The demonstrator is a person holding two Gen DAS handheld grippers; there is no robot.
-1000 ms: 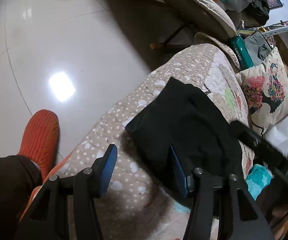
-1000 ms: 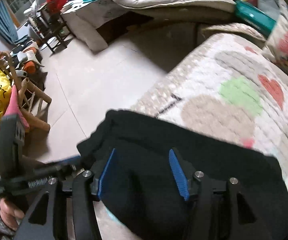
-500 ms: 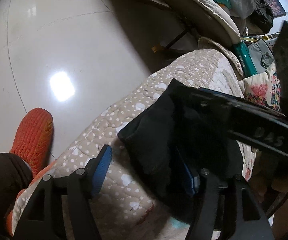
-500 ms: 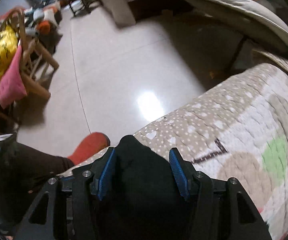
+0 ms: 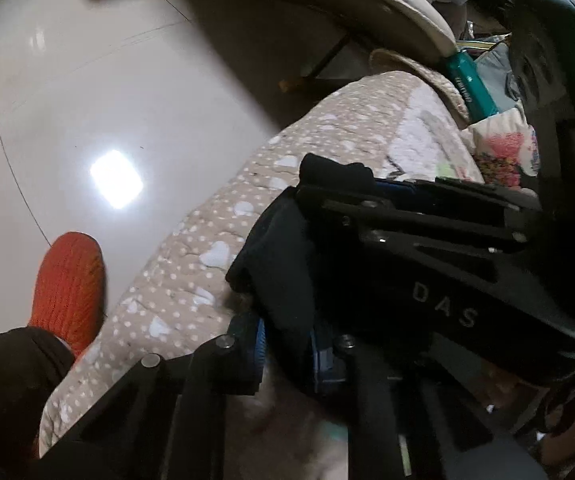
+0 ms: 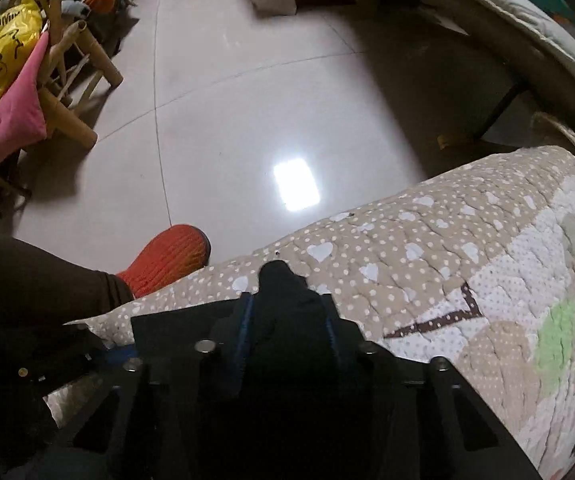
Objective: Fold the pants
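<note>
The black pants [image 5: 283, 248] lie bunched on the heart-patterned quilt [image 5: 207, 248] near its front edge. My left gripper [image 5: 285, 354] is shut on a fold of the pants between its blue pads. My right gripper [image 6: 287, 320] is shut on another bunch of the black pants [image 6: 277, 280], which pokes out past the fingertips. In the left wrist view the right gripper's black body crosses over the pants, pinching the cloth at its tip [image 5: 339, 184], and hides most of them.
The quilt [image 6: 447, 264] drops off to a glossy tiled floor [image 6: 247, 100]. A person's orange slipper [image 5: 67, 276] stands by the edge. A wooden chair with pink cloth [image 6: 19, 112] is far left. A teal box [image 5: 471, 84] and a floral pillow [image 5: 503, 152] lie behind.
Both grippers have closed on the pants. The right gripper swung in toward the front edge beside the left one, gathering the cloth into a bunch.
</note>
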